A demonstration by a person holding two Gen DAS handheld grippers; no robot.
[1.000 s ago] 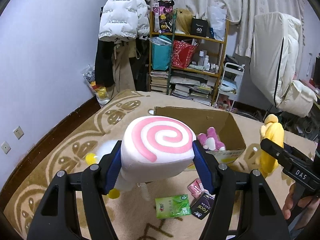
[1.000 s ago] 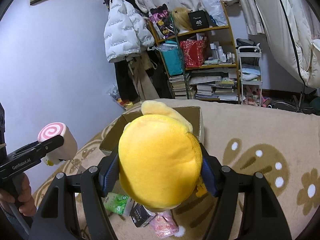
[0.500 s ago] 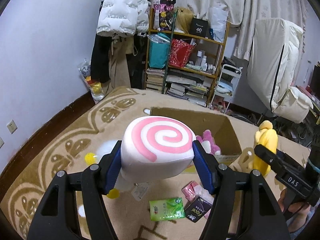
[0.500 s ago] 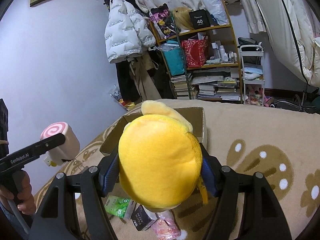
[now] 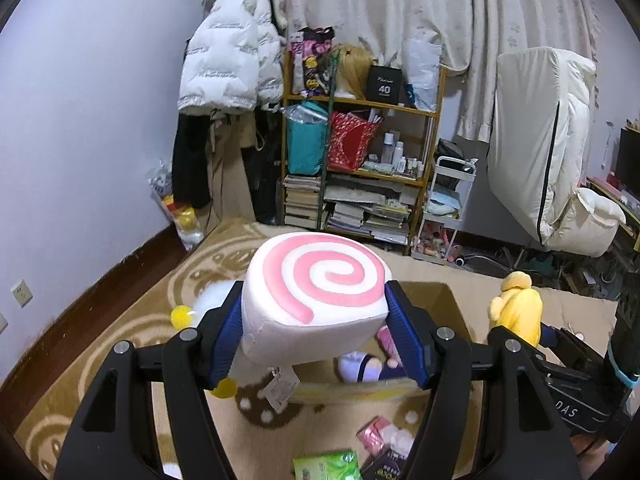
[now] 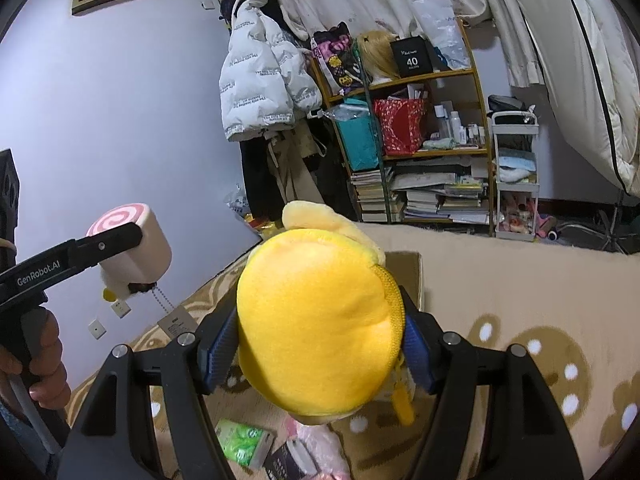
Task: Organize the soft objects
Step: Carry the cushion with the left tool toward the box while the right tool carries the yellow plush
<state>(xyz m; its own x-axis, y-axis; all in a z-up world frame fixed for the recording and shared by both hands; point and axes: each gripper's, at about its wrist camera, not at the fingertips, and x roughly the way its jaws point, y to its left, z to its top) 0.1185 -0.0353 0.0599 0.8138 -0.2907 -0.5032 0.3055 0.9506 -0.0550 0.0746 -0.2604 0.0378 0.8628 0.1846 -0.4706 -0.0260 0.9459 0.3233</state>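
Now both plush toys are in the air, and the cardboard box (image 5: 448, 300) on the rug serves as the landmark for everything else. The left gripper (image 5: 316, 340) has its jaws pressed against the two sides of the pink-swirl plush (image 5: 316, 288), a white cylinder with a spiral face, its paper tag dangling below. Compared with a second ago, this plush has come up and forward: it then sat in front of the box's near wall, and it now hangs over the near-left part of the box, hiding much of the opening. The right gripper (image 6: 316, 344) has its jaws clamped on the yellow plush (image 6: 316, 328), which bulges out between the blue pads. It has crept closer to the box too, though less; in the left wrist view it sits just beyond the box's right wall, and in the right wrist view the box's far corner shows right behind it.

Inside the box a pink plush (image 5: 386, 340) and a purple-and-navy soft toy (image 5: 360, 366) already lie on the bottom. On the rug in front of the box's near wall lie a green packet (image 5: 326, 466), a pink packet (image 5: 374, 434) and a dark packet (image 5: 384, 470).

The shift suggests that both toys are being carried toward the box for dropping in; neither has been let go yet.
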